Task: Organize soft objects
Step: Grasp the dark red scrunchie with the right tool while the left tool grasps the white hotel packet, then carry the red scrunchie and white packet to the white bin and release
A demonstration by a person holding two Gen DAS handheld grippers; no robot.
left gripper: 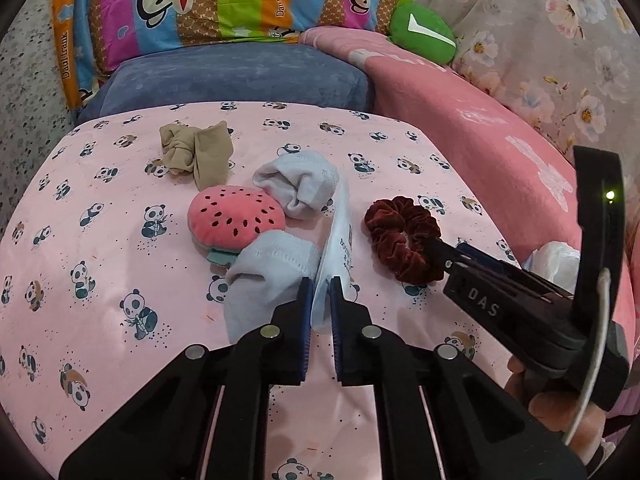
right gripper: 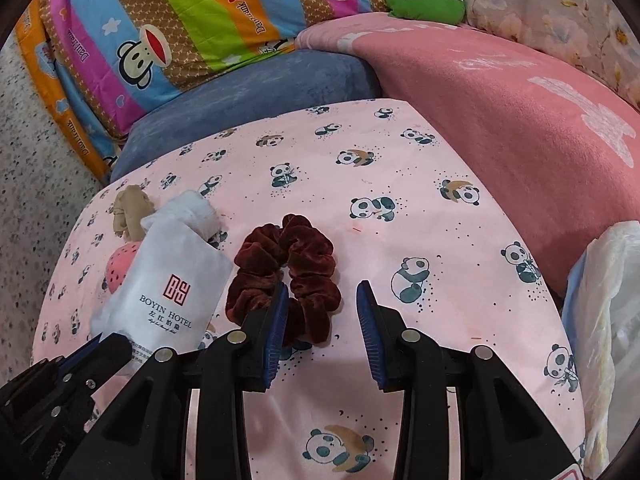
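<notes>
My left gripper is shut on the lower edge of a flat white hotel pouch, which stands on edge above the panda sheet. In the right wrist view the pouch shows its red logo, with the left gripper at its bottom corner. A dark red velvet scrunchie lies on the sheet. My right gripper is open, its left finger resting over the scrunchie's near side. A watermelon plush, two white socks and beige stockings lie left of the pouch.
The pink panda sheet covers the work surface. Behind it are a blue cushion, a striped monkey quilt, a green plush and a pink blanket. A white plastic bag sits at the right edge.
</notes>
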